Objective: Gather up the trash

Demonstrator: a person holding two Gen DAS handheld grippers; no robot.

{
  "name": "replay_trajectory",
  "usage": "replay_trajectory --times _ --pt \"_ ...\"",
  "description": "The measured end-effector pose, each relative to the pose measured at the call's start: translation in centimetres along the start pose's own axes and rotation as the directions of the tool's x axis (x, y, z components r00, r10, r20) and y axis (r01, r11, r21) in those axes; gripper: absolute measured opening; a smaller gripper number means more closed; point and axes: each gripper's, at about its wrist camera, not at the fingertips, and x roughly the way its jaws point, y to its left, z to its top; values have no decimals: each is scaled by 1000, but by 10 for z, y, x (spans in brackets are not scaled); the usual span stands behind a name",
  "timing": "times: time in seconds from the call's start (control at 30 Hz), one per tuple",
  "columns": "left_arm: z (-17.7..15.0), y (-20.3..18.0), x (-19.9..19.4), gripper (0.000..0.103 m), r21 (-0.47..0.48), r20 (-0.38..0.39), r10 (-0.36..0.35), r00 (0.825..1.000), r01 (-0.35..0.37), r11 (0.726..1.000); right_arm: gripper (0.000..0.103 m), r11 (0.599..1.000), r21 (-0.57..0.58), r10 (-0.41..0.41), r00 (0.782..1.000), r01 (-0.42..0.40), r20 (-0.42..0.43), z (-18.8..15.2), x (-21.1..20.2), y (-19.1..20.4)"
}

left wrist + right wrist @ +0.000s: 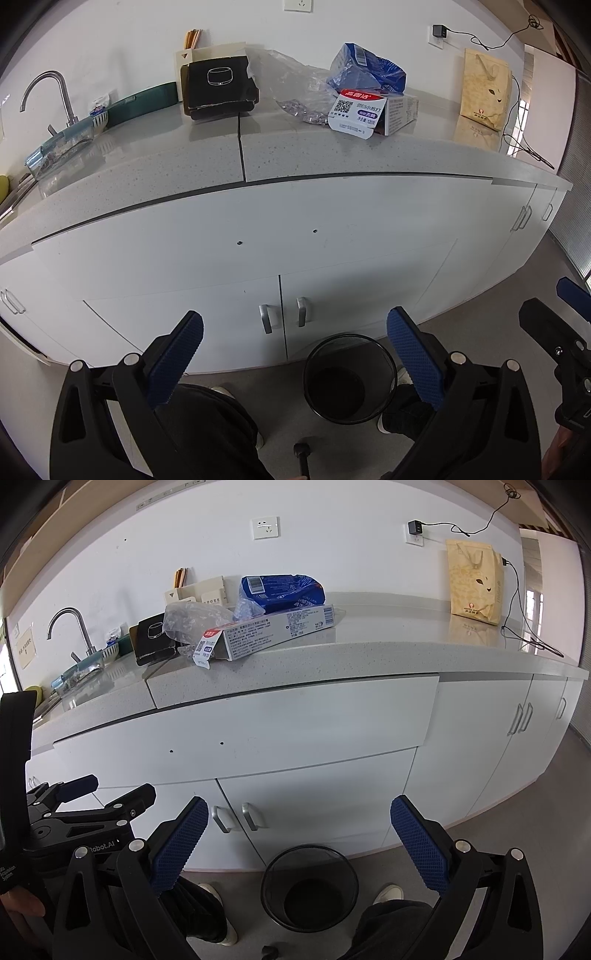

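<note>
1. Risk, as we judge it: the clear bag (pixel 295 85) drapes against the box (pixel 376 110) and blue wrapper (pixel 365 70), so pulling one may drag the others off the surface (pixel 295 155).
2. Both lie at 12 o'clock, well apart from us; the bin (pixel 349 378) sits on the floor at 6.
3. Our left hand-held gripper (pixel 295 373) and right hand-held gripper (pixel 299 853) both gape wide, holding and touching nothing.

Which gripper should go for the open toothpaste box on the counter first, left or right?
Probably the left gripper: the toothpaste box sits nearly straight ahead of it. Both are open and empty; from the right gripper it lies off to the left.
</note>
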Motion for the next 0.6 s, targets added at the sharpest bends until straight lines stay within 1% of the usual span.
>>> replay_trajectory --times 0.6 --pt "-1 -1 -1 99 6 1 0 1000 0 1000 100 1000 -1 0 1000 0 -2 -3 4 4"
